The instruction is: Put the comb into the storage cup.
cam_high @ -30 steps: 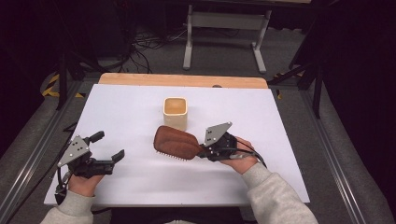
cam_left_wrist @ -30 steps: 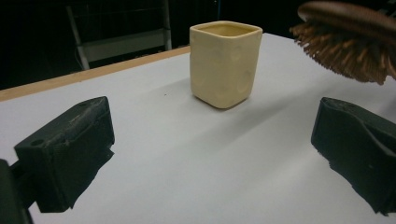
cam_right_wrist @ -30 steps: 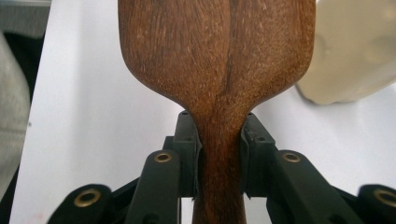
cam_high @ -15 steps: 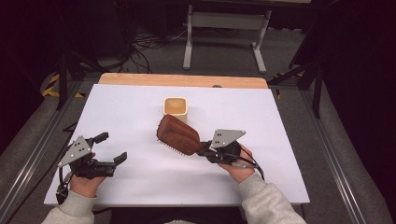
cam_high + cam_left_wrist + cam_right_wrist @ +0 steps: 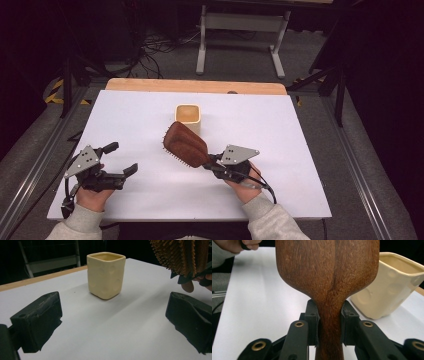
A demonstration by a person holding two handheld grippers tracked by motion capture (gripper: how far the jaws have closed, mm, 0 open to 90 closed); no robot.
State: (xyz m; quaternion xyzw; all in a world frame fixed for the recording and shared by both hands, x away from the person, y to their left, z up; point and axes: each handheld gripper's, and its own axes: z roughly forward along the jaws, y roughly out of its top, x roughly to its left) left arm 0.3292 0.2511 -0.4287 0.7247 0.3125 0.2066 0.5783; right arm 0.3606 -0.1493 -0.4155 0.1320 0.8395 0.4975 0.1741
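White table [image 5: 125, 115], dark room. The brown wooden paddle hairbrush [image 5: 185, 145], clamped by its handle in the right gripper [image 5: 216, 162], has been raised and tilted toward the cream square ceramic cup [image 5: 188, 116] just beyond; insertion is judged imminent. The left gripper [image 5: 120, 160] is held agape, empty.

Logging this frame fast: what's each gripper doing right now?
Left gripper: open, holding nothing.
Right gripper: closed on the handle of the wooden hairbrush, lifted near the cup.

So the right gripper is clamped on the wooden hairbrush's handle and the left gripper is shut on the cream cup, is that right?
Not quite: the left gripper is open and holds nothing, apart from the cream cup, as the left gripper view shows. The right gripper is indeed clamped on the wooden hairbrush handle.
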